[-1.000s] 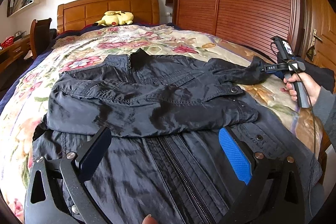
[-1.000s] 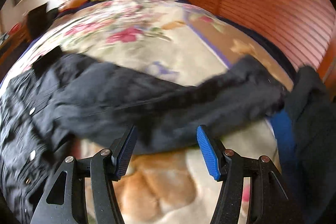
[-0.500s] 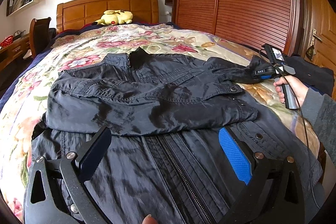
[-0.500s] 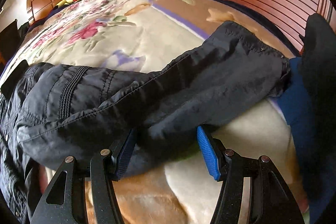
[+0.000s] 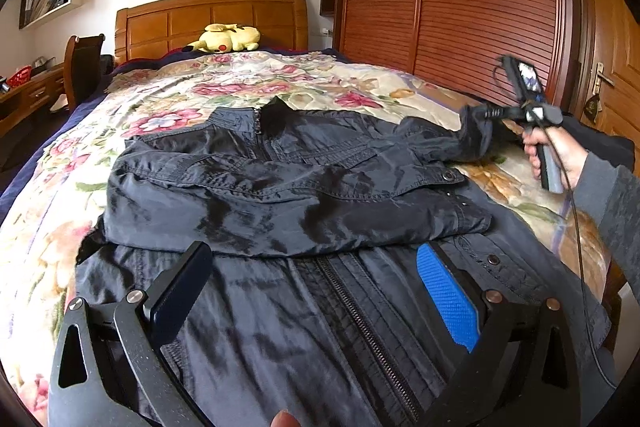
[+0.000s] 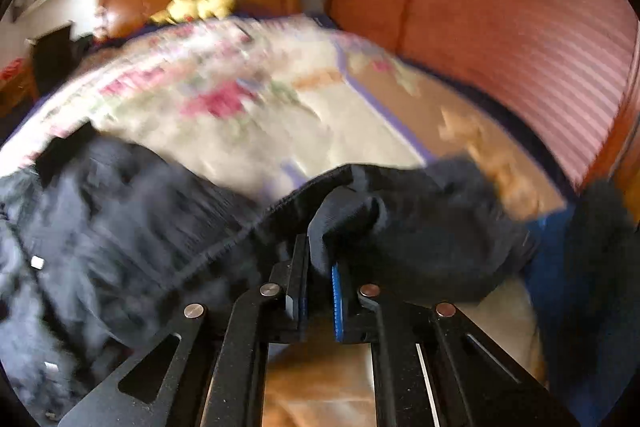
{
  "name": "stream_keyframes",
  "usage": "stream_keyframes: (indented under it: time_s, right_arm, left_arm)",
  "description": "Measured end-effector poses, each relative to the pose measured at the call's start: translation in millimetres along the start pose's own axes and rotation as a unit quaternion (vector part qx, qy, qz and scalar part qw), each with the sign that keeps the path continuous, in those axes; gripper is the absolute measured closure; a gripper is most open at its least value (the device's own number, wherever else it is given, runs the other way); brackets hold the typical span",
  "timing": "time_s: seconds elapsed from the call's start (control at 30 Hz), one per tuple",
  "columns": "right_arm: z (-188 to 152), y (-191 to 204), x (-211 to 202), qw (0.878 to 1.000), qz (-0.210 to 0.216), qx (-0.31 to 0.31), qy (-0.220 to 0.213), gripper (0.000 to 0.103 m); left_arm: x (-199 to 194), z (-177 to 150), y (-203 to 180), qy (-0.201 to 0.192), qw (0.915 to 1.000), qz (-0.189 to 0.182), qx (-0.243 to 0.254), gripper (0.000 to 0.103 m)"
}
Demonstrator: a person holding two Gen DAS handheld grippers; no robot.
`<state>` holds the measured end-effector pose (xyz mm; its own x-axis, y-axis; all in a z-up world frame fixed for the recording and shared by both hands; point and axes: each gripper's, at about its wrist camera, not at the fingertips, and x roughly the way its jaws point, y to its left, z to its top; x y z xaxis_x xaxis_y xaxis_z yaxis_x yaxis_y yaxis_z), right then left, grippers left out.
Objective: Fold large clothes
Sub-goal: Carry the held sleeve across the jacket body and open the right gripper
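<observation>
Left gripper: jaws spread wide, holding nothing, poised low over the jacket's lower front near the zip.

Black jacket: lying front-up, zipped, on the floral bedspread. One sleeve is already folded across the chest; the other sleeve stretches out toward the wardrobe side of the bed.

Right gripper: jaws clenched on the cuff end of that outstretched sleeve, fabric bunched between the pads. The view is motion-blurred, so the depth of the bite is uncertain.

Step in hand, as judged: carry the gripped sleeve across the body to lie over the folded one.
- Lift only enough to clear the bedspread.
- Travel level, toward the opposite shoulder.
- Keep the left gripper pressing on the hem if the body starts to drag.
- Let go once the sleeve lies flat, cuff inside the jacket's outline.

Writing: none legible. A small white marking on the right gripper's body is too small to read.

Also present: yellow plush toy against the headboard.
</observation>
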<state>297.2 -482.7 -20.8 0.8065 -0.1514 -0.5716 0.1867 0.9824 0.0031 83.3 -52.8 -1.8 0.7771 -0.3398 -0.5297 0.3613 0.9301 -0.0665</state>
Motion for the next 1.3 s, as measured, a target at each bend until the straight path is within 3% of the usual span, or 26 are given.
stream_keyframes:
  time_s: [0.2, 0.47, 0.67, 0.87, 1.13, 1.3]
  right_arm:
    - [17, 54, -66, 0.994, 0.068, -0.049, -0.068, 0.094]
    - [0, 143, -128, 0.974, 0.161, -0.124, -0.102, 0.094]
    - [-19, 181, -128, 0.961, 0.215, -0.161, -0.067, 0.094]
    - [-44, 214, -112, 0.952, 0.236, -0.194, -0.018, 0.094]
    - [-55, 237, -86, 0.949, 0.213, -0.227, 0.044, 0.093]
    - [-57, 234, -94, 0.952, 0.212, -0.213, 0.054, 0.079]
  left_arm:
    - [-14, -1, 15, -0.01, 0.9999, 0.006, -0.013, 0.001]
    - [-31, -5, 31, -0.018, 0.9995, 0.02, -0.016, 0.001]
    - [-38, -9, 45, -0.019, 0.999, 0.032, -0.023, 0.001]
    - [-40, -13, 55, -0.015, 0.9988, 0.037, -0.027, 0.001]
    - [-38, -15, 56, -0.012, 0.9989, 0.039, -0.025, 0.001]
    - [-33, -17, 54, -0.004, 0.9989, 0.041, -0.021, 0.001]
